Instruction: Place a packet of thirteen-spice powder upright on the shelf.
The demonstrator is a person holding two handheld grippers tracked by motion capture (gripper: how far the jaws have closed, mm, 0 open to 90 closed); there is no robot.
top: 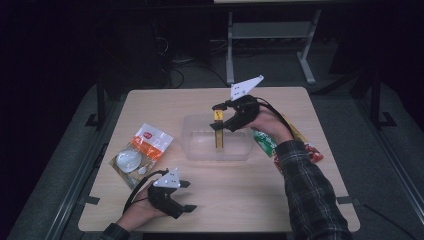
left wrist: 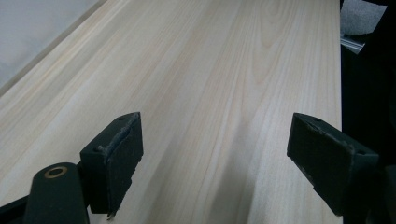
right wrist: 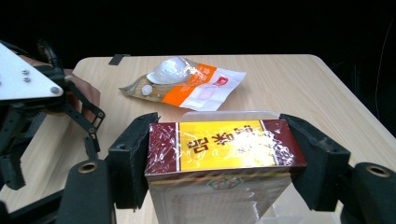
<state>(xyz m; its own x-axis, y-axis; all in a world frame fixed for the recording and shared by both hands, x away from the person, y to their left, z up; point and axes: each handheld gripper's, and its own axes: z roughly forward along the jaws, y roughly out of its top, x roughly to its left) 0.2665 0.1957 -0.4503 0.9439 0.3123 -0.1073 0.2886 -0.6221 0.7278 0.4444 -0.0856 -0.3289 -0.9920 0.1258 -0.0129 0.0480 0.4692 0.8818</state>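
The right gripper (right wrist: 219, 163) is pinching a maroon-and-yellow box (right wrist: 224, 144) wrapped in shiny film, its jaws pressing on the two short sides, and is holding it upright above the clear plastic tub (top: 192, 150) in the middle of the counter (top: 280, 200). The grip is sitting near the box's top end (the long lower part is hanging free), so I'd judge that slick film could be letting it slide or swing if the hand tilts, and the bottom corner may be catching the tub's rim rather than dropping inside. The left gripper (left wrist: 215, 154) is resting low near the front edge, jaws spread wide with nothing between them. Further out, an orange-and-white snack bag (top: 140, 152) is lying left of the tub, and a green and red packet (top: 265, 141) is partly hidden under the right forearm.
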